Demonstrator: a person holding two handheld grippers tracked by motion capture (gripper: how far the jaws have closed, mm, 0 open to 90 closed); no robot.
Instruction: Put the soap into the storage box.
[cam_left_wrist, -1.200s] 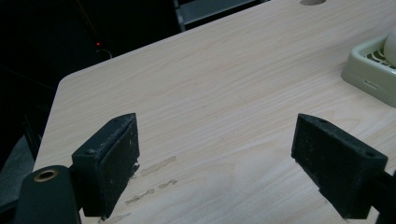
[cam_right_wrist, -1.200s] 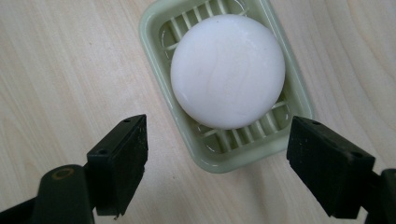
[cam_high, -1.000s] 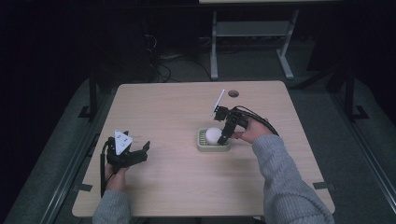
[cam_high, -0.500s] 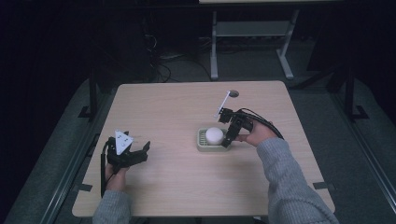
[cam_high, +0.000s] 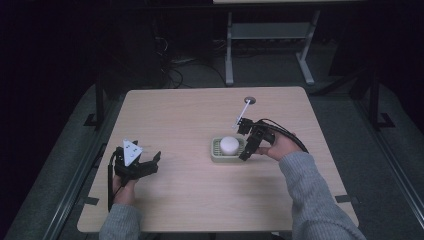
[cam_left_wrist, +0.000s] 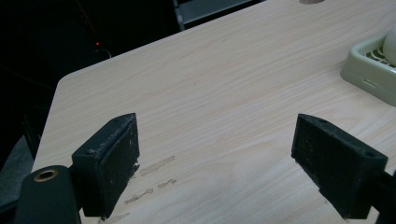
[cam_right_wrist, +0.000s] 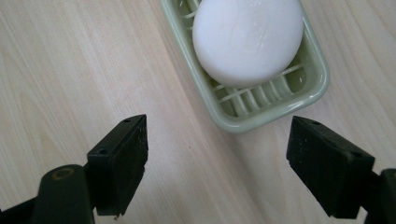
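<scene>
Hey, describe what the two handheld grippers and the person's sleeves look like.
Both grippers are black. The left gripper carries a pale three-cornered plate with small dark marks and a black cable trailing back. The right gripper has black cables looping over the hand. Its fingers are blocky, with screw holes and scuffed pads. Both sleeves are grey.

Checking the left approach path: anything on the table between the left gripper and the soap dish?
Nothing. In the high view the table is bare wood between the left gripper and the soap dish; the left gripper view shows the same.
</scene>
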